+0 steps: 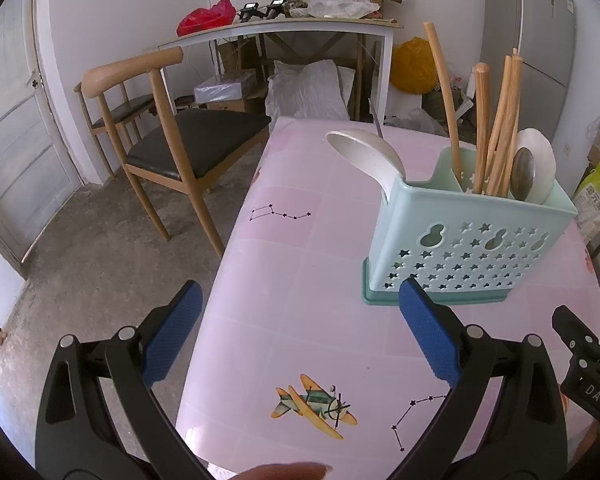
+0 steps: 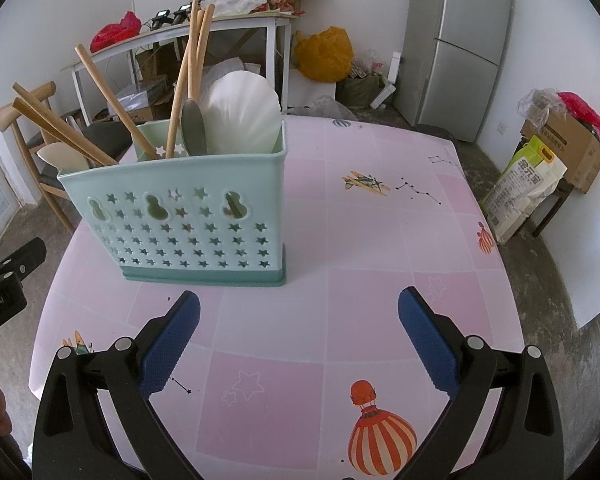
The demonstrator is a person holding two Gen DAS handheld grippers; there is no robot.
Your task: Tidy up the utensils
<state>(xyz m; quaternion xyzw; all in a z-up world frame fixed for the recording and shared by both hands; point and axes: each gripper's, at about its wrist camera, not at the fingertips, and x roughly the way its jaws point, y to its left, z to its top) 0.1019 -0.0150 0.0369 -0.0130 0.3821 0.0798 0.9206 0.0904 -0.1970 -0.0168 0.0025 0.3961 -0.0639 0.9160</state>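
Observation:
A mint-green utensil holder with star cut-outs stands on the pink table; it also shows in the right wrist view. It holds wooden chopsticks, a white spoon leaning out to the left, a metal spoon and a white ladle. My left gripper is open and empty, just in front of the holder and to its left. My right gripper is open and empty, in front of the holder and to its right.
A wooden chair stands left of the table. A cluttered white desk, a grey fridge, a yellow bag and a rice sack stand beyond. The table edge runs on the left.

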